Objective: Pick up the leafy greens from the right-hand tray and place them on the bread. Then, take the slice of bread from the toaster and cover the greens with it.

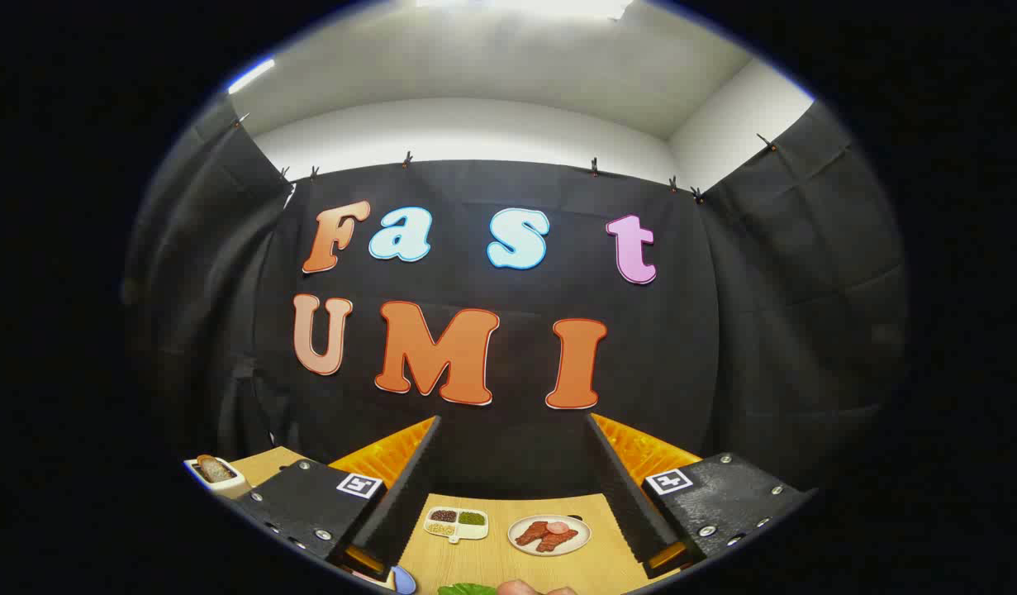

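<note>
- Black cloth walls a wooden table; my gripper hangs spread wide, holding nothing.
- Leafy greens sit low between my fingers; toaster with bread far left.
- I should tip down, straddling the leaves before closing.

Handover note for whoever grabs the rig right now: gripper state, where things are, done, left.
Hand-held gripper: fingers open wide, nothing between them, held above the table.
Toaster: off to the left past the left finger, bread slice in its slot.
Beyond the fingers: divided dish of small foods, and a plate of meat slices.
Greens: just a green edge close below the fingers; their tray is not clear from here. The base bread can't be made out.
Done: nothing, as far as can be seen.
Left: grasp greens, place on bread, then pull the toaster slice and cover them.
</note>
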Demonstrator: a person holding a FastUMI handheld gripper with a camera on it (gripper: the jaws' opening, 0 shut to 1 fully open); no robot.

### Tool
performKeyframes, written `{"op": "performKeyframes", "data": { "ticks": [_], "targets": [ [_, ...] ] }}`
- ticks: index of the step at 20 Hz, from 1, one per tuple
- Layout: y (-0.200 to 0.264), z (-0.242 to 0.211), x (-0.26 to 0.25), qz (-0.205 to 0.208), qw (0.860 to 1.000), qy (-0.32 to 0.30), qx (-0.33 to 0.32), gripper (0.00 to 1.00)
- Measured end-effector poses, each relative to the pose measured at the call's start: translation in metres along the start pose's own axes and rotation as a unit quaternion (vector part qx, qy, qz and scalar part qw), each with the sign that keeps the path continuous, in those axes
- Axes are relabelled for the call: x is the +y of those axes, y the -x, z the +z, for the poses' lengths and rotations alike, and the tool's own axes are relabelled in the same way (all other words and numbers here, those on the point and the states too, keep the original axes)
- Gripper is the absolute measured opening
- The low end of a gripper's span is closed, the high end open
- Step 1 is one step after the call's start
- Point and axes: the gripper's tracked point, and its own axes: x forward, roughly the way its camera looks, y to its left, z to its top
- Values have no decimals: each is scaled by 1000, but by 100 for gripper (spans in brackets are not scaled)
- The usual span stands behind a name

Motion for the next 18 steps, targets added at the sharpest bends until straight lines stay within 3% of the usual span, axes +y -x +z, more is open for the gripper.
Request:
{"op": "performKeyframes", "data": {
  "ticks": [18],
  "targets": [
    [2,17,-8,2,1000,-6,-26,100]
  ]
}}
